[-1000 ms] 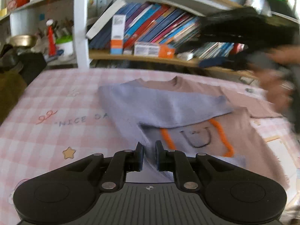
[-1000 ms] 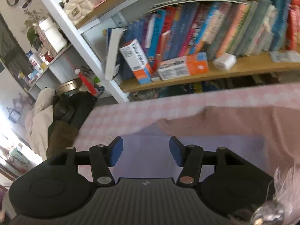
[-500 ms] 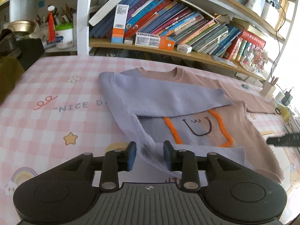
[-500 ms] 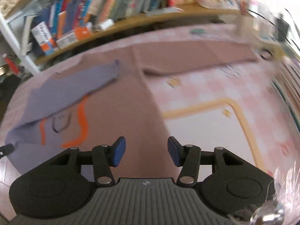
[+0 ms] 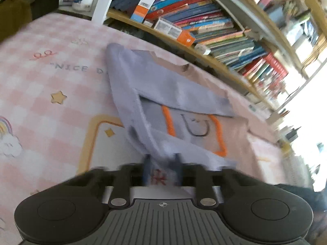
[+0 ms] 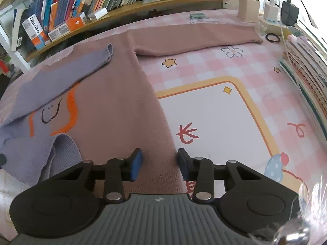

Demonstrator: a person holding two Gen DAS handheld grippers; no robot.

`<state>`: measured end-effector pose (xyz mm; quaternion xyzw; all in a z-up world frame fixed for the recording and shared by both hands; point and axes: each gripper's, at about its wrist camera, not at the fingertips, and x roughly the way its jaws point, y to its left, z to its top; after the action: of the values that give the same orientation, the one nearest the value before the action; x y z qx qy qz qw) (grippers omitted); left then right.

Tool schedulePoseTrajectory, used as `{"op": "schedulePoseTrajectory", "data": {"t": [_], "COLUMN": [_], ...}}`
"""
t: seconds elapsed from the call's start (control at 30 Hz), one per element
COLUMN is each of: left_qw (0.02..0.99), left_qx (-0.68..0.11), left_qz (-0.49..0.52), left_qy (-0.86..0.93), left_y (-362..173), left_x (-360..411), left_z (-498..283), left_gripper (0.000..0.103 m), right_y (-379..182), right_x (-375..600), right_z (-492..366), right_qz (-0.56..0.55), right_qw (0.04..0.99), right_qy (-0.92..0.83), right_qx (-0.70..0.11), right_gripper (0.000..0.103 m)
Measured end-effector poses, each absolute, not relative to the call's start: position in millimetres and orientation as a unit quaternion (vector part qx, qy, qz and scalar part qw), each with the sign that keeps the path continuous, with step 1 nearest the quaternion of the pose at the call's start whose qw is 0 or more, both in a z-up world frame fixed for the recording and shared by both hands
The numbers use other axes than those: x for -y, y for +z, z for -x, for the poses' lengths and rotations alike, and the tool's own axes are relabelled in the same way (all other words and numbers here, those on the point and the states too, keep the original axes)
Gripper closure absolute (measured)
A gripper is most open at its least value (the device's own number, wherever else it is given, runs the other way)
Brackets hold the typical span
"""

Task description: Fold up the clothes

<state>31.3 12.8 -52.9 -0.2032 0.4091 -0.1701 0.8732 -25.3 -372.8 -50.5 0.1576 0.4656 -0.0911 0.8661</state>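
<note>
Your sweater (image 6: 114, 106) lies spread on the pink checked table cover (image 6: 235, 110), collar toward the bookshelf (image 6: 85, 2) and hem toward you, so its long axis runs straight away from both grippers. The lilac sleeve (image 5: 163, 85) is already folded across the chest, its cuff resting on the mauve front above the orange outline (image 6: 69, 110), while the mauve sleeve (image 6: 194, 36) stretches out flat to your right, well apart from the body, its cuff near the black hair tie (image 6: 273, 38). Your left gripper (image 5: 162, 169) is at the lilac bottom corner of the hem; its jaws are closing, the fabric is bunched between them and pulled up into a ridge, and although that view is blurred it reads as a pinch on the cloth. Your right gripper (image 6: 159, 164) sits at the mauve bottom corner, astride the side edge of the body where the ribbed hem begins: the cloth lies between the blue pads, but they are not yet pressing on it, and the jaws are closing from a middling gap. The relation that matters is that both hands stand on the same hem line, one at each corner, so the likely next move is a lengthwise fold toward the collar. Before that, the outstretched mauve sleeve probably needs bringing in, and it lies on your right hand's side, much nearer to that gripper than to the left.
</note>
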Motion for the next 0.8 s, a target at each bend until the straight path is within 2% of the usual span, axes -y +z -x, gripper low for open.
{"op": "schedulePoseTrajectory", "data": {"t": [0.07,0.23,0.3,0.47,0.5,0.53,0.57,0.6,0.63,0.7,0.73,0.8], "left_qw": [0.877,0.900,0.897,0.902,0.904,0.905,0.905,0.905,0.906,0.901,0.898,0.891], "left_qx": [-0.391,-0.379,-0.402,-0.409,-0.408,-0.408,-0.408,-0.408,-0.409,-0.421,-0.428,-0.440], "left_qz": [0.223,0.186,0.156,0.114,0.103,0.092,0.083,0.074,0.064,0.048,0.041,0.031], "left_qy": [-0.167,-0.113,-0.093,-0.081,-0.081,-0.082,-0.086,-0.090,-0.090,-0.092,-0.095,-0.102], "left_y": [-43.7,-32.8,-38.4,-41.2,-40.5,-41.3,-42.6,-43.8,-45.5,-51.4,-54.7,-59.8], "left_x": [-26.1,-53.5,-52.8,-41.2,-38.4,-34.7,-30.6,-26.5,-22.6,-13.5,-8.6,3.0], "left_z": [-27.3,-17.5,-17.4,-12.9,-13.8,-15.5,-17.6,-19.8,-22.2,-29.5,-33.0,-40.7], "left_gripper": [0.097,0.096,0.096,0.089,0.084,0.079,0.077,0.077,0.078,0.086,0.095,0.097], "right_y": [-49.7,-51.6,-51.7,-51.7,-52.1,-52.3,-52.3,-52.4,-52.3,-50.9,-50.8,-50.7], "right_x": [373.6,375.7,375.3,368.2,366.1,363.9,361.2,359.2,358.0,355.2,356.4,358.8], "right_z": [26.8,30.3,30.6,27.7,27.0,26.3,26.1,26.3,26.7,29.0,31.7,37.1], "right_qz": [-0.159,-0.159,-0.159,-0.142,-0.132,-0.122,-0.113,-0.106,-0.105,-0.092,-0.092,-0.094], "right_qw": [0.866,0.865,0.866,0.868,0.869,0.871,0.872,0.874,0.875,0.878,0.878,0.878], "right_qy": [-0.091,-0.089,-0.089,-0.084,-0.083,-0.082,-0.080,-0.073,-0.061,-0.056,-0.060,-0.069], "right_qx": [-0.466,-0.468,-0.466,-0.469,-0.469,-0.469,-0.469,-0.468,-0.468,-0.467,-0.466,-0.465], "right_gripper": [0.066,0.066,0.064,0.064,0.065,0.070,0.079,0.084,0.091,0.093,0.093,0.093]}}
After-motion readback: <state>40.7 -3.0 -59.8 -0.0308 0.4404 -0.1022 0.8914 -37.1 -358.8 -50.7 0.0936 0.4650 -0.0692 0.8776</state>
